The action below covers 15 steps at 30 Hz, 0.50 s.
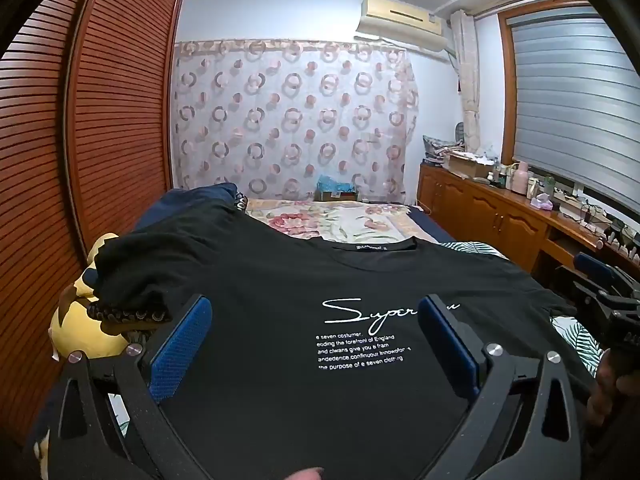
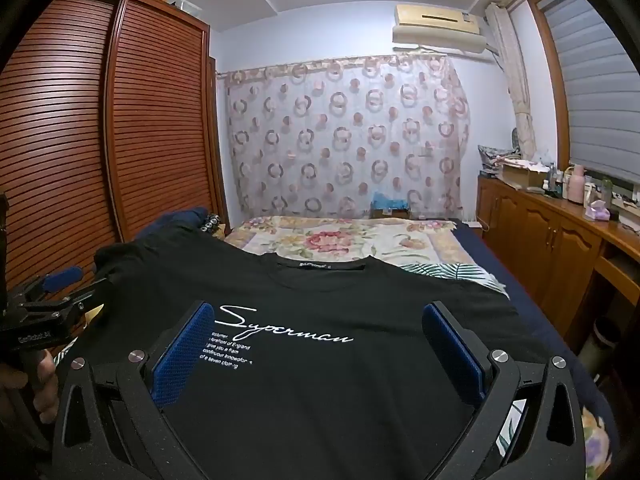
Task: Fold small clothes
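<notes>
Across the bed (image 2: 360, 240) our black T-shirt (image 2: 320, 380) lay flat, print up, nothing folded yet; left gripper (image 1: 316, 344) and right gripper (image 2: 320, 348) hovered wide apart, empty.

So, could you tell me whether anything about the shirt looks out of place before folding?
The black printed T-shirt mostly lies flat, but its left sleeve is bunched up over a yellow plush toy instead of lying spread out.

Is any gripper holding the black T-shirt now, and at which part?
Nothing is held. The left gripper and right gripper are both wide open above the black cotton T-shirt with white lettering, which lies flat.
</notes>
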### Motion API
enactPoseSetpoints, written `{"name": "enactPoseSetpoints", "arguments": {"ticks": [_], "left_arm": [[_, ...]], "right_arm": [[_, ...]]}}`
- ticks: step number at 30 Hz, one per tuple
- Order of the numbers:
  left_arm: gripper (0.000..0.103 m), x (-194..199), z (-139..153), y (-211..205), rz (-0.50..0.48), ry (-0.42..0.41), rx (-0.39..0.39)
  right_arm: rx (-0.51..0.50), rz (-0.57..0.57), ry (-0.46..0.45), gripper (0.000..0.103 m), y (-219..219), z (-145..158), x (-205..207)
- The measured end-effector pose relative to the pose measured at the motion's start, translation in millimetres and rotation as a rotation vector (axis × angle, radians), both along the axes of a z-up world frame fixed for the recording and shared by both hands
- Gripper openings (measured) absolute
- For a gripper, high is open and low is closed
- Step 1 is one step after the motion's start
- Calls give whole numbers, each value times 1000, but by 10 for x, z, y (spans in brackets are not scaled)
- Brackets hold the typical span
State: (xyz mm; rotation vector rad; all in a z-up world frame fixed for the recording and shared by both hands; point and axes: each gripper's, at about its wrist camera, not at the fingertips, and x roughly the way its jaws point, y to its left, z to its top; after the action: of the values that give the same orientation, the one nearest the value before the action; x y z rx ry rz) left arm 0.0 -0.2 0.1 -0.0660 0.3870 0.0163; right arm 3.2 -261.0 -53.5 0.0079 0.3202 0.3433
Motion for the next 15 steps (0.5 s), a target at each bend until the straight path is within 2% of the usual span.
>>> {"name": "enactPoseSetpoints", "arguments": {"ticks": [15], "left_arm": [[103,-66,76,127,5,-14,15]], "right_arm": [[-3,-5,3,103,16,-8,-4]]}}
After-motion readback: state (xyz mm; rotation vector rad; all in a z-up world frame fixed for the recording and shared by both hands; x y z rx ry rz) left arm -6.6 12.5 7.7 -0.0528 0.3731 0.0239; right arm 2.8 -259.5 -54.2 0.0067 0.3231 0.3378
